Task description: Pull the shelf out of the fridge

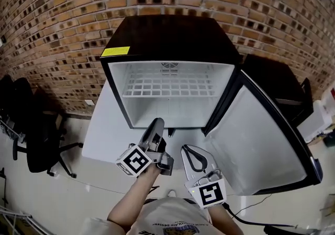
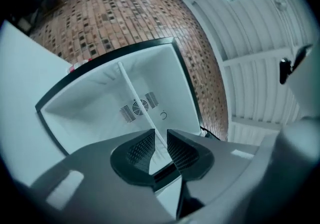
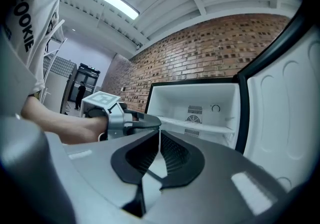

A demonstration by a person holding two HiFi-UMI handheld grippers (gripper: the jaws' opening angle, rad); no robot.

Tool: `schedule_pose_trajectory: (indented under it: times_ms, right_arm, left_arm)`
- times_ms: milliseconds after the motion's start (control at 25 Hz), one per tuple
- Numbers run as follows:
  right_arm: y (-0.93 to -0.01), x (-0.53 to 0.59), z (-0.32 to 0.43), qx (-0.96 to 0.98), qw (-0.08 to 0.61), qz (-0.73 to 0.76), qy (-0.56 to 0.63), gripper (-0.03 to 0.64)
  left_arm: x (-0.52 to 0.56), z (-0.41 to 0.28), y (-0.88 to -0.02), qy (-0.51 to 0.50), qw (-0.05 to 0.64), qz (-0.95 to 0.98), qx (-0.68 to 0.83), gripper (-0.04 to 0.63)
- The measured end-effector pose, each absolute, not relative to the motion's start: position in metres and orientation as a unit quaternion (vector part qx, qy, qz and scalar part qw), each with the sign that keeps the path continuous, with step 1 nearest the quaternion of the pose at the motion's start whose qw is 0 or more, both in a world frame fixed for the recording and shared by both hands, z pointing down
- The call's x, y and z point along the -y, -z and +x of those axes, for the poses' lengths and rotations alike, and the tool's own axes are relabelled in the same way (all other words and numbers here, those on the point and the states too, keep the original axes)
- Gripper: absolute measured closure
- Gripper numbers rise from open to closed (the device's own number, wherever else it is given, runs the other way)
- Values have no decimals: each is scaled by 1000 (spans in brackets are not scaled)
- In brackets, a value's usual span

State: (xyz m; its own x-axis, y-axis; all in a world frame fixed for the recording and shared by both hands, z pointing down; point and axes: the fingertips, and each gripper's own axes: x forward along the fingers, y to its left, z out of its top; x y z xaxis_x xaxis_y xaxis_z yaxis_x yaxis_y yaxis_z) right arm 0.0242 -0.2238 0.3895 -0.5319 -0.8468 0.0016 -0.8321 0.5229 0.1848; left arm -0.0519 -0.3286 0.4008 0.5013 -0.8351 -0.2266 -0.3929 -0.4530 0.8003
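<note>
Two units sit before the open fridge (image 1: 167, 35), touching nothing: the left hand-held gripper (image 1: 156, 123) has its jaws slightly apart and empty, and the right hand-held gripper (image 1: 187, 149) has its jaws pressed together. The shelf (image 1: 170, 86) lies level inside the fridge, in its upper half.

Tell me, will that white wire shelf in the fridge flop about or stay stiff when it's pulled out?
Probably stiff: the shelf is a grid of crossed bars. It looks light, being mostly gaps. It spans the fridge wall to wall, so it may jam if pulled crooked.
</note>
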Motion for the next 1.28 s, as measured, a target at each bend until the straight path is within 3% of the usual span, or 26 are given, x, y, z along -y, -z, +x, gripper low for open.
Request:
schedule_pose_trajectory:
  times_ms: [80, 440, 520, 600, 640, 760, 1280]
  right_arm:
    - [-393, 228, 26, 872, 48, 481, 79, 601]
    - [-402, 235, 35, 867, 59, 490, 75, 601]
    - [-402, 236, 39, 865, 62, 492, 75, 601]
    - [-403, 238, 42, 865, 64, 493, 75, 601]
    - [-403, 239, 43, 865, 65, 493, 74, 601]
    - [-406, 242, 44, 866, 66, 491, 69, 601]
    - [-411, 258, 50, 871, 70, 483, 54, 601]
  left_arm:
    - [346, -51, -403, 347, 390, 764, 380, 534]
    - [412, -61, -397, 418, 439, 692, 391, 522]
    - [415, -62, -403, 422, 448, 679, 399, 578]
    - [412, -62, -403, 433, 449, 676, 392, 586]
    - [411, -61, -401, 437, 451, 676, 386, 574]
    - [412, -54, -402, 434, 461, 676, 378, 458]
    - [473, -67, -408, 462, 469, 621, 425, 475]
